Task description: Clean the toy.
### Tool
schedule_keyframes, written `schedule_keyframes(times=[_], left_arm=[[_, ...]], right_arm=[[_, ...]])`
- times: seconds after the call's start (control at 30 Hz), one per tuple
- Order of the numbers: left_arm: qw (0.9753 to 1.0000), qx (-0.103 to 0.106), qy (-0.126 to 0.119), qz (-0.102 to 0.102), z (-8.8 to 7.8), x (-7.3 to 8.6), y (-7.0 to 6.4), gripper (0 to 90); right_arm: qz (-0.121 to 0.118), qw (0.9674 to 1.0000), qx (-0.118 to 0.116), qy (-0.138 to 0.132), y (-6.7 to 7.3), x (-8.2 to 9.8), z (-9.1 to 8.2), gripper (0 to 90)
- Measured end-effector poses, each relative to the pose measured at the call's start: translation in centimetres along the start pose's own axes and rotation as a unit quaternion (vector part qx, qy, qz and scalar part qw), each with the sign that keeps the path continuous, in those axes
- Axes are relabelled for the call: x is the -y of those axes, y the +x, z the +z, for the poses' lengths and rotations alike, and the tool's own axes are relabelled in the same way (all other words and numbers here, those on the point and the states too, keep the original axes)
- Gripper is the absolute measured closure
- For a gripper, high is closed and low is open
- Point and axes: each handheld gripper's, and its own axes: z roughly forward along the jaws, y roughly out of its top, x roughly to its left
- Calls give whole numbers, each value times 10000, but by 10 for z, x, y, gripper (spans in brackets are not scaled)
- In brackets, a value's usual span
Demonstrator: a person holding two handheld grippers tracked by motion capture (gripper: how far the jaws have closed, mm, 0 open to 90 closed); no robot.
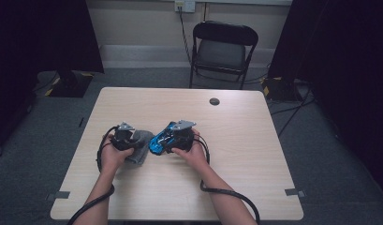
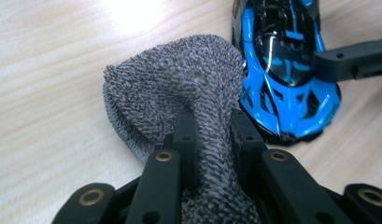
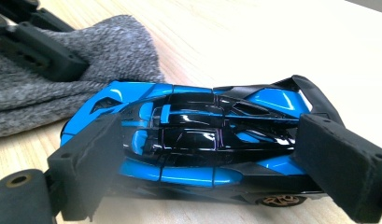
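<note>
A grey knitted cloth (image 2: 179, 88) lies bunched on the wooden table (image 1: 236, 122). My left gripper (image 2: 212, 126) is shut on it, a fold pinched between the two black jaws. Right beside the cloth stands a blue and black toy car (image 3: 202, 135), its nose touching the cloth's edge. My right gripper (image 3: 212, 156) is shut on the car, one pad (image 3: 86, 158) on its nose and the other on its tail. In the high view both grippers meet at the table's middle: the left gripper (image 1: 132, 140) over the cloth (image 1: 141, 149), the right gripper (image 1: 169, 140) at the car (image 1: 157, 141).
A black folding chair (image 1: 224, 47) stands beyond the table's far edge. A dark round cap (image 1: 214, 101) sits in the tabletop near the back. Cables trail from both grippers over the front edge. Dark curtains hang at both sides.
</note>
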Motion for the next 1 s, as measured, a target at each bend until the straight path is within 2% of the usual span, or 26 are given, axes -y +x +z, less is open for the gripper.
schedule_keyframes(times=[0.3,0.5,0.6,0.67,0.77,0.83,1.0], left_arm=[[9999,108,30,-69,-13,12,-3,761],[9993,306,158,-175,-25,21,-5,762],[9994,284,162,-142,-34,24,-4,764],[9996,253,77,-141,-40,24,-1,763],[9995,176,-165,-206,-48,17,5,762],[9995,127,-207,-198,-49,14,6,761],[9988,-38,-425,-230,-47,-11,16,760]], right_arm=[[-1,10000,3,0,0,0,0,83],[1,10000,4,2,0,0,0,83],[3,10000,10,-1,0,0,0,83],[6,10000,9,0,0,0,0,83],[7,10000,8,0,0,0,0,84],[7,10000,7,1,0,0,0,83],[7,10000,7,1,0,0,0,83]])
